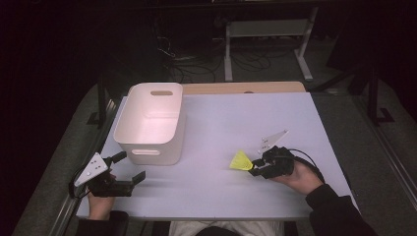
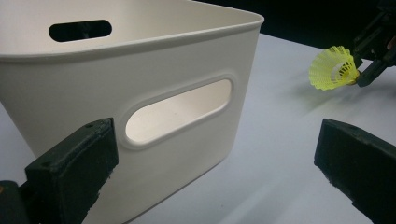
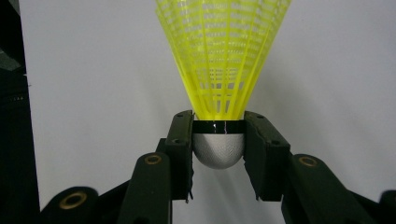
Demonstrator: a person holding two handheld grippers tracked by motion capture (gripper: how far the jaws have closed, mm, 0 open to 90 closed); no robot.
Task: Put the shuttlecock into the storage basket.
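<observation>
Two hand-held grippers work at the near edge of a pale table (image 1: pixel 221 196), each gripped by a person whose dark sleeves enter from the bottom of the high view. The left gripper (image 1: pixel 130 169) sits at the near left corner with its jaws spread wide and nothing between them; in the left gripper view one black jaw stands just in front of the bin's near wall while the other hangs over bare tabletop, and whether the first jaw touches the wall cannot be told. The right gripper (image 1: pixel 252 167), held by the right hand (image 1: pixel 300 177) toward the near right, is clamped on a yellow shuttlecock (image 1: pixel 241 161). The right gripper view shows the two jaws pressed against either side of the black band at the top of the shuttlecock's rounded white cork (image 3: pixel 218 150), with the yellow mesh skirt (image 3: pixel 223 51) flaring away from the gripper. In the high view the skirt points left, toward the bin. A grey three-cornered plate (image 1: pixel 273 140) rises from the top of the right gripper, and a black cable (image 1: pixel 307 158) loops behind it. Farther back, on the left half of the table, stands a white plastic bin (image 1: pixel 152 123) with oval handle slots in its end walls, its inside bare. The shuttlecock is apart from it, to its right. Beyond the table's far edge, the dark floor carries tangled cables (image 1: pixel 196 61) and a white metal stand (image 1: pixel 268 34).
</observation>
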